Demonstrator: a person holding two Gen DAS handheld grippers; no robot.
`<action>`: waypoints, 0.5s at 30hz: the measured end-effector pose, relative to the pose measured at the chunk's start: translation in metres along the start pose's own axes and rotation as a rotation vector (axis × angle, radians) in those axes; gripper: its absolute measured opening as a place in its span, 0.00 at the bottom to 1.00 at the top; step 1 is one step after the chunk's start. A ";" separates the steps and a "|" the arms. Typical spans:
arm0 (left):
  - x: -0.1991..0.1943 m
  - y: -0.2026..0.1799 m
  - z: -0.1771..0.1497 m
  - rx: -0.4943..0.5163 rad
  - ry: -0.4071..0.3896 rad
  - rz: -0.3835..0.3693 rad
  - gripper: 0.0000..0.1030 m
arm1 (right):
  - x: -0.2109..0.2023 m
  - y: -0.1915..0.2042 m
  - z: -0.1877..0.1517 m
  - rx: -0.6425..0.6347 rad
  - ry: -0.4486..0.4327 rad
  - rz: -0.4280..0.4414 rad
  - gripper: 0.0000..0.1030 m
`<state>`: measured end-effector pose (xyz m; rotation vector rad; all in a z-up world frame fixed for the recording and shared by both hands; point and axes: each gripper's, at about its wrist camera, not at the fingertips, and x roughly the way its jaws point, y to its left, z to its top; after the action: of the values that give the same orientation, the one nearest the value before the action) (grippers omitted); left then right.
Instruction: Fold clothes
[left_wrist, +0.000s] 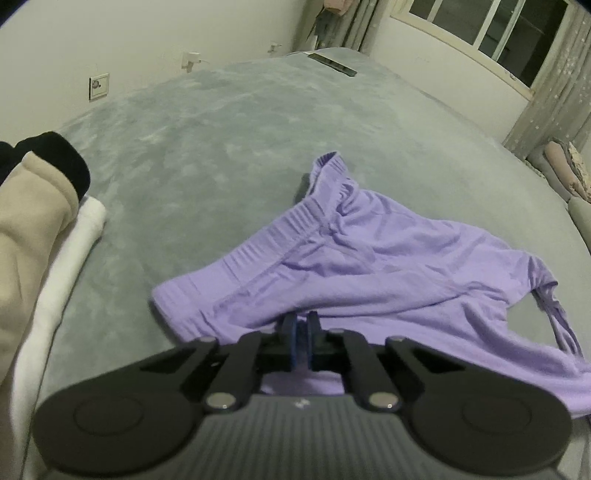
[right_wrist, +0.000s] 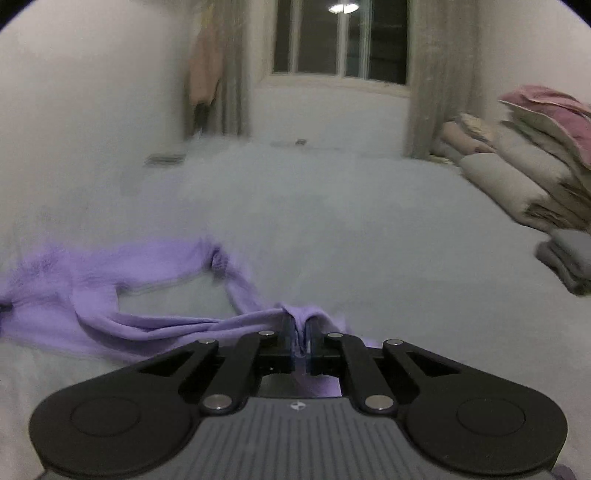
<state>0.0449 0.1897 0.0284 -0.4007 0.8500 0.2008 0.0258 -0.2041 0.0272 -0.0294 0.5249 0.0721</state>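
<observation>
My left gripper (left_wrist: 302, 320), black with blue-lined pads, is closed on the near edge of the lilac, ribbed-waistband knit garment (left_wrist: 354, 258), a small fold of fabric pinched between its fingers. From that pinch the garment spreads away across the grey plush bed cover (left_wrist: 207, 155), the waistband running up and to the left with its far end lifted into a loop, and a thin strap trailing off the right side. At the left margin a folded stack lies well apart from the garment: a beige fleece piece with a black cuff (left_wrist: 33, 199) resting on a folded white cloth (left_wrist: 74, 251). A dark flat device (left_wrist: 332, 63) sits at the bed's far end, beneath the window (left_wrist: 480, 29). My right gripper (right_wrist: 301, 325), of the same build, is likewise clamped on a bunched strap end of the lilac garment (right_wrist: 110, 295), which stretches leftward from the fingers in a taut, twisted band enclosing an open gap over the bed cover (right_wrist: 332, 229). Piled bedding in pink and cream (right_wrist: 517, 162) lies along the right, with curtains (right_wrist: 436, 74) flanking the dark window (right_wrist: 343, 37).
</observation>
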 end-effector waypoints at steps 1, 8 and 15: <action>0.000 0.001 0.000 -0.001 0.000 0.001 0.04 | -0.012 -0.006 0.005 0.023 -0.006 0.006 0.05; -0.009 0.006 0.002 -0.031 0.003 -0.012 0.06 | -0.036 -0.023 -0.003 0.126 0.068 0.067 0.06; -0.029 0.013 0.002 -0.027 -0.056 0.035 0.27 | -0.026 -0.015 -0.021 0.168 0.121 0.102 0.06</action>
<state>0.0231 0.2015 0.0487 -0.4039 0.8007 0.2556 -0.0064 -0.2218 0.0221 0.1580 0.6515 0.1262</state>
